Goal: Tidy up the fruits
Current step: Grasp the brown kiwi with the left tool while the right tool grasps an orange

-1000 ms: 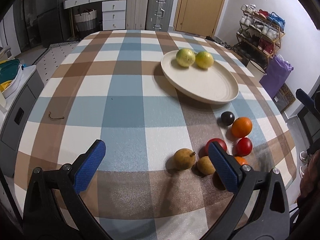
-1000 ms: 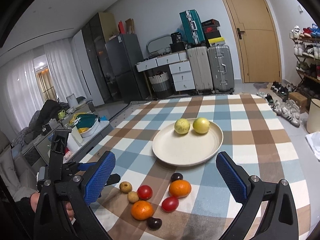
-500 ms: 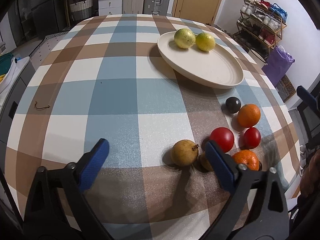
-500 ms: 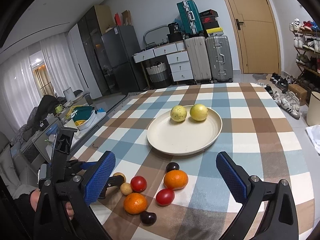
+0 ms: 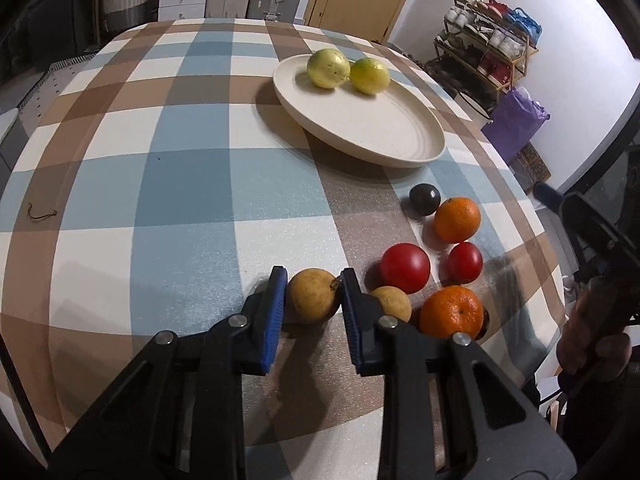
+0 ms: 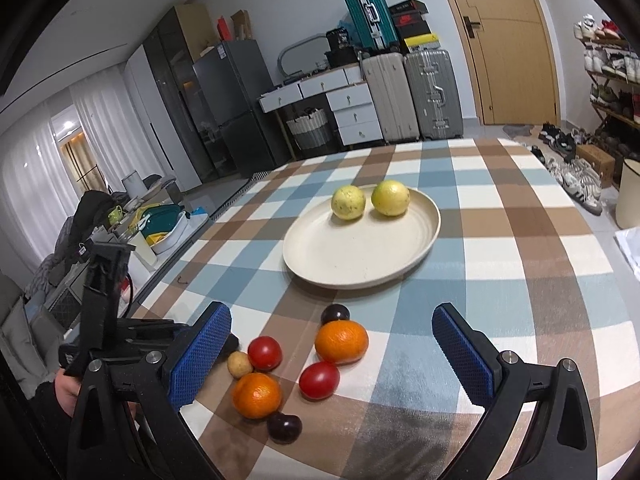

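Note:
On the checked tablecloth, my left gripper is shut on a tan round fruit with a short stem, its blue pads pressing both sides; the fruit rests on the cloth. Beside it lie a smaller tan fruit, two red tomatoes, two oranges and a dark plum. A cream plate farther back holds two yellow-green fruits. My right gripper hangs open above the cluster, nothing between its fingers. In the right wrist view its left finger hides the held fruit.
A second plum lies nearest the front edge. A small bent wire lies on the cloth at the left. The table's right edge drops to a purple bag and a shoe rack. A person's hand is at the right.
My left gripper sank toward the tan fruit and closed from wide open onto it. My right gripper came lower and nearer the fruit cluster, still open.

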